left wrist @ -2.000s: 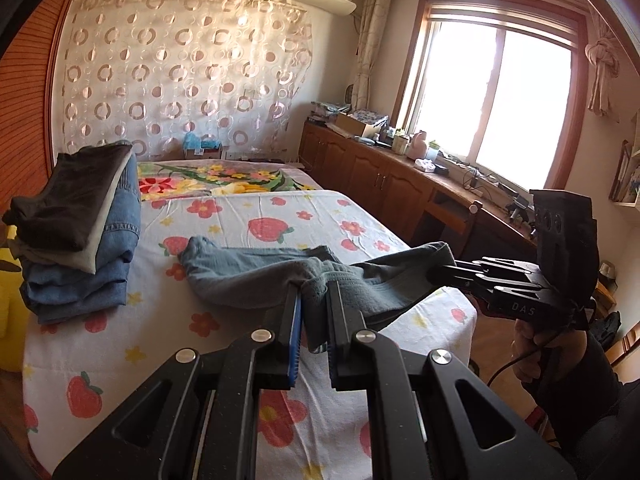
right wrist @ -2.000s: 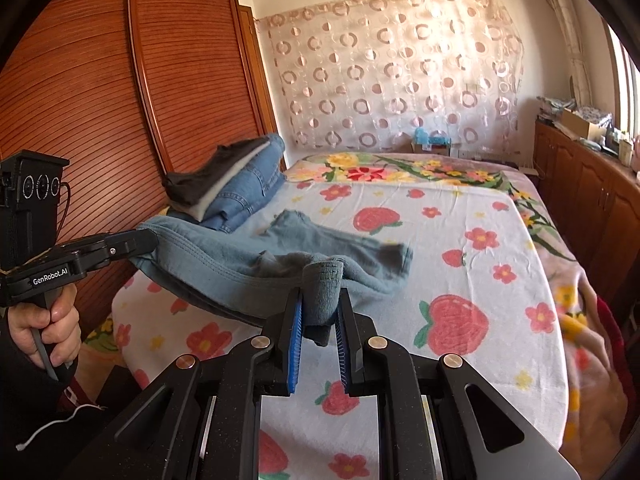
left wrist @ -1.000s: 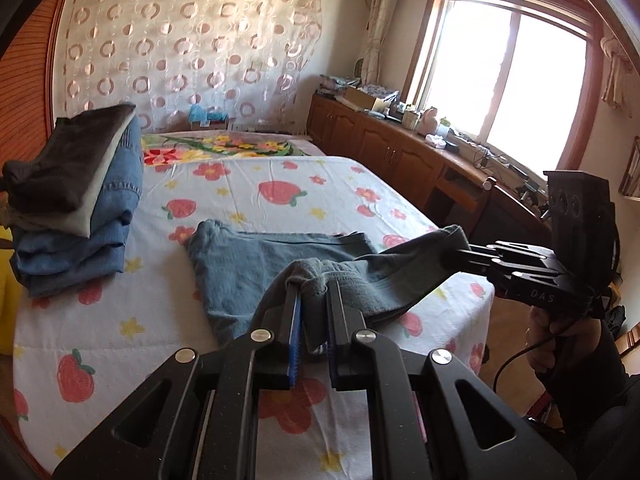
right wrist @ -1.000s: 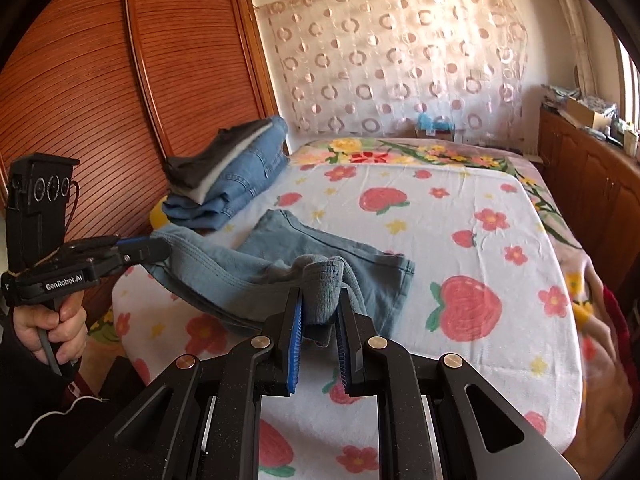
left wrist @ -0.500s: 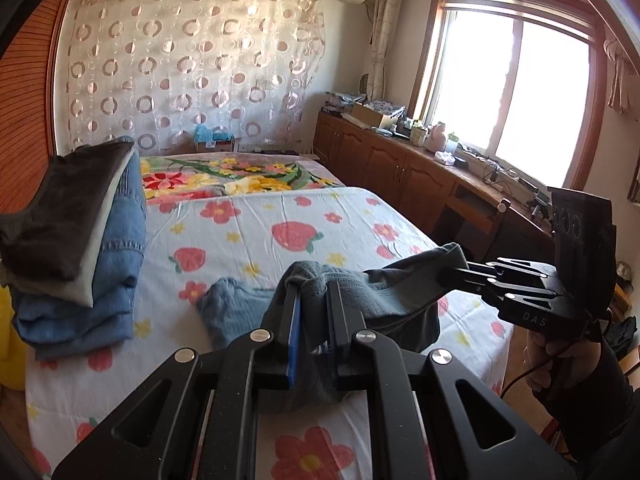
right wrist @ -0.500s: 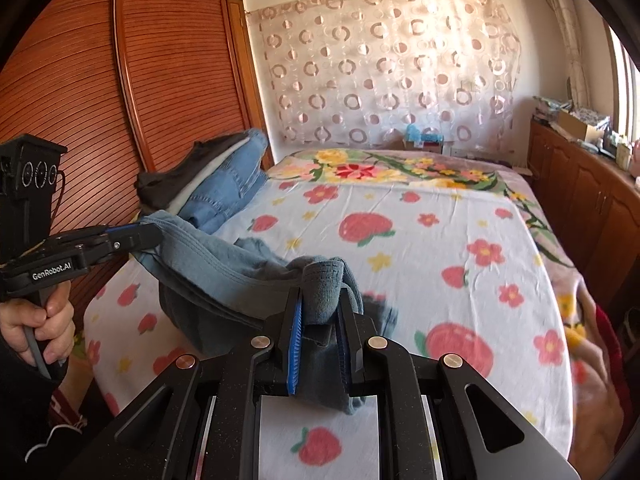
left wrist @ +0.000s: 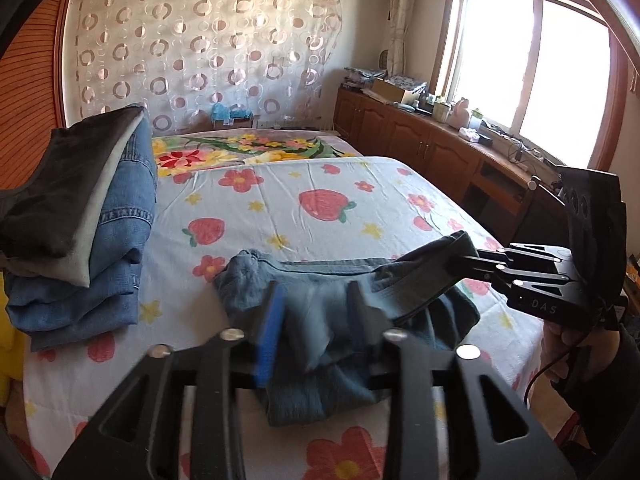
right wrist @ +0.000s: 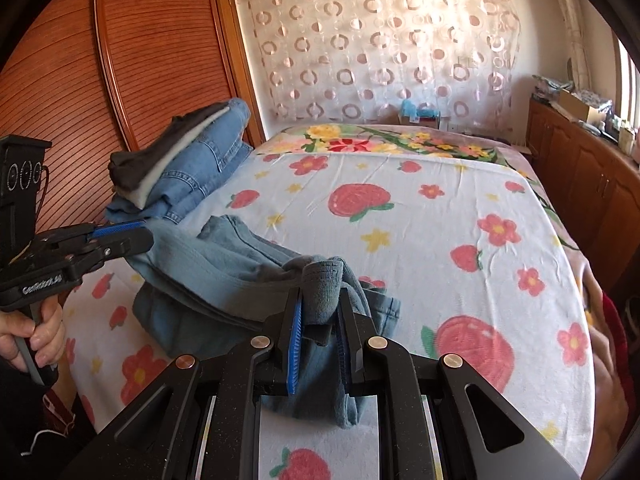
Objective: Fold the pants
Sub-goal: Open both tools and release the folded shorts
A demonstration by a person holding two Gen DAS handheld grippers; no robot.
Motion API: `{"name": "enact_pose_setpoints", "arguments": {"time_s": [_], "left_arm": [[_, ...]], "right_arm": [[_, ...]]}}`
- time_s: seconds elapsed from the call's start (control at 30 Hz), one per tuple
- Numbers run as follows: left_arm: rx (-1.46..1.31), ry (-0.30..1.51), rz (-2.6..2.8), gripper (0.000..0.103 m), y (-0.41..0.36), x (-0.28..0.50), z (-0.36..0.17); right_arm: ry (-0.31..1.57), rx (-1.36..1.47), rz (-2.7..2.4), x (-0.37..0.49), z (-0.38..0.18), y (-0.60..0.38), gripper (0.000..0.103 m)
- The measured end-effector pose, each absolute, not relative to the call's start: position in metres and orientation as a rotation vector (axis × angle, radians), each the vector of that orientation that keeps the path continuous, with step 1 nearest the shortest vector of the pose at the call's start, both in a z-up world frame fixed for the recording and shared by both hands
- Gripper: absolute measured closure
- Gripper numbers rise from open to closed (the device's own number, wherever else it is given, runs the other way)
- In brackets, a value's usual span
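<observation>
Left-wrist view first. My left gripper [left wrist: 316, 304] fills the lower foreground, and its jaws are opening: the blue pad [left wrist: 269, 332] and the dark finger opposite stand apart, with a fold of the pants [left wrist: 320, 320] between them but no longer pinched. The pants, a grey-blue denim pair, lie bunched near the front edge of the bed [left wrist: 312, 184], on a white sheet printed with strawberries and flowers. Their waistband end rises to the right, where my right gripper [left wrist: 472, 258] pinches it above the mattress; a gloved hand [left wrist: 576, 344] grips its handle at the frame's right edge. At left sits a stack of folded clothes [left wrist: 84, 216], blue jeans below with pale and dark garments on top. Wooden cabinets [left wrist: 420, 140] run under a bright window [left wrist: 532, 64].

Right-wrist view next. My right gripper [right wrist: 318, 320] occupies the foreground with its jaws pressed close on a thick roll of the pants [right wrist: 224, 268], which bulges up between the blue pads. From there the cloth stretches left to my left gripper [right wrist: 138, 232], whose tips stand parted around the fabric edge; a bare hand [right wrist: 34, 336] holds its handle. The remainder of the pants droops in a heap onto the bed [right wrist: 420, 216]. The stack of folded clothes [right wrist: 188, 164] rests beyond, beside a slatted wooden wardrobe [right wrist: 120, 60].
</observation>
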State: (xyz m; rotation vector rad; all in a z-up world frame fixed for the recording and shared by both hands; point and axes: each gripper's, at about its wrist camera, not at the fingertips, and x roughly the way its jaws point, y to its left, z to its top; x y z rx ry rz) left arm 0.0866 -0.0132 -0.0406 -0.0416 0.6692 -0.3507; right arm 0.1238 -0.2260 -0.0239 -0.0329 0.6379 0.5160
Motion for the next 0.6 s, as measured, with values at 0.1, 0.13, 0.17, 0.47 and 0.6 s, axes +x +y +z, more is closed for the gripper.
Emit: {"name": "enact_pose_setpoints", "arguments": {"time_s": [0.1,0.13,0.17,0.47,0.6], "left_arm": [[-0.049,0.669,-0.344,0.033,-0.008,0.086,-0.042],[-0.056,0.673,-0.351,0.027,-0.006,0.085,-0.043],[-0.064,0.678,-0.356,0.022,-0.004,0.084,-0.045],[-0.075,0.744,-0.331,0.022,0.012,0.07,-0.071],[-0.091,0.776,-0.334,0.037,0.017,0.067,-0.081]], "right_arm": [[0.639,-0.037,0.517,0.131,-0.022,-0.221,0.088],[0.637,-0.04,0.515,0.133,-0.021,-0.22,0.088],[0.631,-0.044,0.517,0.135,-0.02,-0.218,0.088],[0.638,-0.045,0.464,0.147,-0.026,-0.226,0.067],[0.651,-0.007,0.473,0.133,-0.027,-0.245,0.063]]}}
